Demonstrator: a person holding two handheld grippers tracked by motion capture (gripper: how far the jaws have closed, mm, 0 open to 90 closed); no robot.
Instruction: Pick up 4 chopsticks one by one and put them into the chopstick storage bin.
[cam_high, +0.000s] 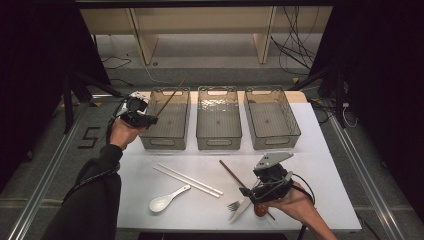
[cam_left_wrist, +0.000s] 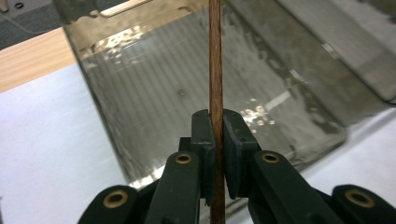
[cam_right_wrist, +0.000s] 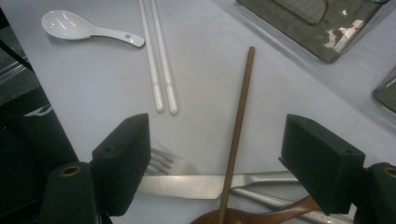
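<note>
The left gripper (cam_high: 145, 119) clamps a thin brown wooden chopstick (cam_high: 171, 97), its long axis slanting toward one o'clock above the leftmost clear plastic bin (cam_high: 166, 141). The right gripper (cam_right_wrist: 215, 158), jaws wide, hovers over its brown mate (cam_right_wrist: 238, 126) on the white table (cam_high: 310, 180).

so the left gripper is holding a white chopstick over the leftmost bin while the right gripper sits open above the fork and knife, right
Not quite: the left gripper holds a brown wooden chopstick, as the left gripper view shows. The white chopsticks lie on the table. The rest is right.
</note>
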